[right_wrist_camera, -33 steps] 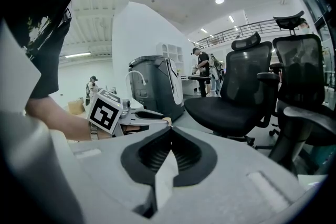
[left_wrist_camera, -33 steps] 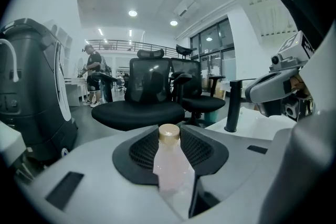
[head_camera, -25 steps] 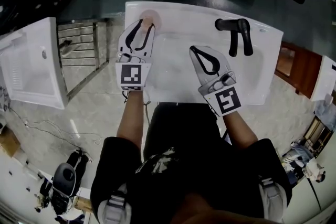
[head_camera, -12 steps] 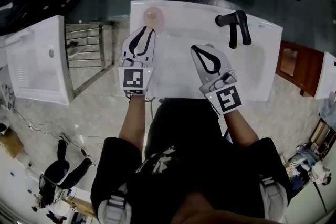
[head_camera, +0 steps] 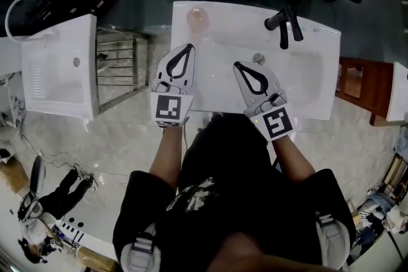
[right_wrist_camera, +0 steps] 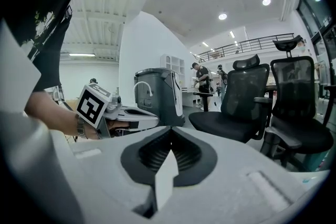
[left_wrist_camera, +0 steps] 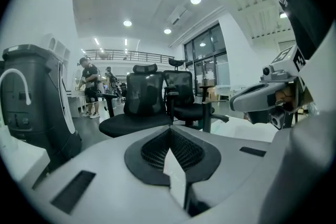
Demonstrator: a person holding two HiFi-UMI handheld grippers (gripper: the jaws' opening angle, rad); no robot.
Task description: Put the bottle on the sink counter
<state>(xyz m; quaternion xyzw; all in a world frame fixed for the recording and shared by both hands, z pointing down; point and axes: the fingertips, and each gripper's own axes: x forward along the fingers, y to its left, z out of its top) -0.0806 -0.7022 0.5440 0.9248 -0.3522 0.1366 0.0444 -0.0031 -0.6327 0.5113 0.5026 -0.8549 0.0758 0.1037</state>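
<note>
Just closed, empty: left gripper [head_camera: 189, 46], ribbed black pads together; right gripper [head_camera: 236, 64] likewise pinched shut. Beyond, round pinkish bottle [head_camera: 197, 17] on glossy white sink counter [head_camera: 236, 17].

Looking down in the head view, we see the pale pink bottle [head_camera: 197, 18] at the far left corner of the white sink table [head_camera: 319, 41] only from straight above. It is small and blurred, so we cannot tell its height or its cap. Our own torso covers the middle of the table's near rim. The brown wooden cabinet [head_camera: 354, 83] is partly hidden behind the table's right end. A white panel [head_camera: 400, 93] is cut off by the right edge. In the left gripper view, the distant people [left_wrist_camera: 90, 86] are too small to make out.
</note>
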